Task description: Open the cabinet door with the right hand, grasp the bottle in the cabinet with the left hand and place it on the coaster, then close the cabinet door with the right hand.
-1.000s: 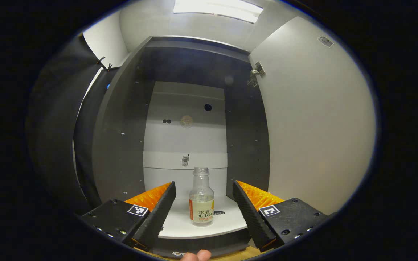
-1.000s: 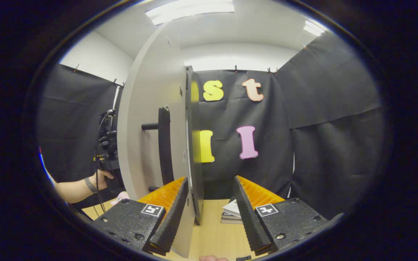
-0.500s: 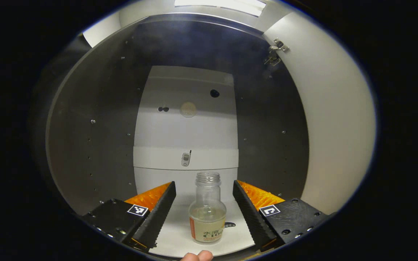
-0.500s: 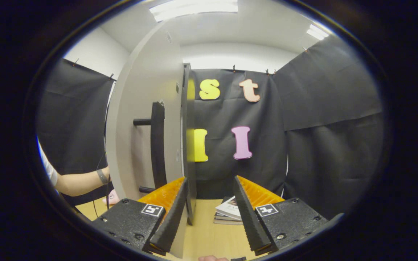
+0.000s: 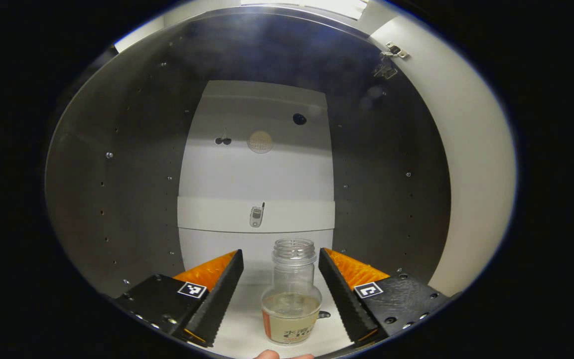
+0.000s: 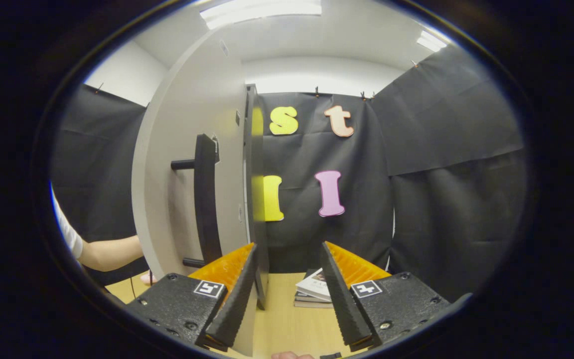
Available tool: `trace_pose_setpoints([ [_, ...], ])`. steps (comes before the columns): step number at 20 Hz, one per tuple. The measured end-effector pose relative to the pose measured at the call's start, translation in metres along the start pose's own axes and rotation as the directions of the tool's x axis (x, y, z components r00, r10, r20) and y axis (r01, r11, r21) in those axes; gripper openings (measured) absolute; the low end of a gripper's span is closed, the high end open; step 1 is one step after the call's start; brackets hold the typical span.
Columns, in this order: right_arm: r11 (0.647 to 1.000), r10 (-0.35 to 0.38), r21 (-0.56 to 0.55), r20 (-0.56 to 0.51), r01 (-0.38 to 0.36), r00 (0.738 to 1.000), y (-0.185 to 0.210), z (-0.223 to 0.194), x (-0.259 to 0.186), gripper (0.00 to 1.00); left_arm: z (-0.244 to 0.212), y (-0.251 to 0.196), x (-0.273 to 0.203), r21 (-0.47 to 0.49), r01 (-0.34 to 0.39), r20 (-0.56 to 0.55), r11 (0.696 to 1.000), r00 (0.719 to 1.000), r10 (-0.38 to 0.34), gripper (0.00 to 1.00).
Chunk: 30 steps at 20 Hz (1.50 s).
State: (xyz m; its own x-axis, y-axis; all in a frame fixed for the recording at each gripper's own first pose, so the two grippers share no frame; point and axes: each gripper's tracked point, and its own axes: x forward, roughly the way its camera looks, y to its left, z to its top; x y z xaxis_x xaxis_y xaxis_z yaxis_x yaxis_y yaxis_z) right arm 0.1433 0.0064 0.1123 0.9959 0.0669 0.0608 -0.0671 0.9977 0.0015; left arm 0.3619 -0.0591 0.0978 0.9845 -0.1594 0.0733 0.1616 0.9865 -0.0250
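Left gripper [image 5: 281, 286] spread wide, flanking uncapped bottle [image 5: 292, 299] at lower centre, no contact; bottle upright on cabinet [image 5: 117, 174] floor; right gripper [image 6: 287, 284] parted, astride door [image 6: 187, 164] edge; books [image 6: 314, 291] behind

The white cabinet shelf [image 5: 247, 326] carries an uncapped bottle [image 5: 292, 299]; beside the cabinet, books [image 6: 314, 290] lie on the wooden table [image 6: 287, 324].

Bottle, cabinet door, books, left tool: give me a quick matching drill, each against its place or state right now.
1. bottle
2. cabinet door
3. books
4. left tool

a. swung open
b. stacked on the wooden table
c. open, fingers either side of the bottle
d. uncapped, upright on the cabinet floor

Pairs: 1-d, 2-a, 3-b, 4-c
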Motion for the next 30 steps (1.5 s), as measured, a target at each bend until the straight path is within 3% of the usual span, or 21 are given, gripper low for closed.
trace_pose_setpoints([
  [1,1.000,0.002,0.004,0.000,-0.002,1.000,0.000,0.000,0.000,0.78,0.001,0.002,0.000,0.006,-0.006,0.002,1.000,1.000,0.006,0.85],
  [4,1.000,0.008,0.017,0.002,-0.008,1.000,-0.001,-0.001,0.001,0.78,-0.002,0.003,0.003,0.039,-0.011,-0.005,0.999,1.000,0.012,0.80],
  [7,1.000,0.009,0.013,0.005,-0.009,1.000,-0.002,-0.001,0.001,0.78,-0.010,-0.002,0.002,0.058,0.001,-0.037,0.998,0.999,0.001,0.64],
  [8,1.000,0.009,0.010,0.006,-0.009,1.000,-0.002,-0.001,0.000,0.78,-0.013,-0.002,0.005,0.065,-0.004,-0.046,0.998,0.999,0.007,0.70],
  [9,1.000,0.009,0.008,0.007,-0.010,1.000,-0.002,-0.001,0.000,0.78,-0.014,-0.002,0.006,0.067,-0.009,-0.045,0.998,0.999,0.012,0.55],
  [10,1.000,0.010,0.007,0.008,-0.010,1.000,-0.002,-0.001,0.000,0.78,-0.012,-0.005,0.007,0.061,0.003,-0.046,0.998,0.999,0.000,0.46],
  [12,1.000,0.014,0.011,0.008,-0.014,1.000,-0.002,-0.002,0.001,0.78,-0.013,-0.008,0.004,0.052,0.021,-0.049,0.998,0.999,-0.018,0.46],
  [13,1.000,0.015,0.014,0.006,-0.015,1.000,-0.002,-0.002,0.001,0.78,-0.013,-0.008,0.003,0.057,0.020,-0.050,0.998,0.999,-0.017,0.53],
  [14,1.000,0.016,0.017,0.005,-0.016,1.000,-0.002,-0.002,0.001,0.78,-0.010,-0.010,0.001,0.066,0.020,-0.045,0.998,0.999,-0.017,0.42],
  [25,1.000,0.008,0.011,-0.004,-0.008,1.000,-0.002,-0.002,0.001,0.78,0.028,-0.006,-0.051,0.117,0.031,0.021,0.993,0.999,-0.034,0.42],
  [30,1.000,0.010,0.004,-0.004,-0.010,1.000,-0.001,-0.003,0.002,0.78,0.023,0.007,-0.088,0.123,0.001,0.007,0.992,1.000,-0.002,0.42],
])
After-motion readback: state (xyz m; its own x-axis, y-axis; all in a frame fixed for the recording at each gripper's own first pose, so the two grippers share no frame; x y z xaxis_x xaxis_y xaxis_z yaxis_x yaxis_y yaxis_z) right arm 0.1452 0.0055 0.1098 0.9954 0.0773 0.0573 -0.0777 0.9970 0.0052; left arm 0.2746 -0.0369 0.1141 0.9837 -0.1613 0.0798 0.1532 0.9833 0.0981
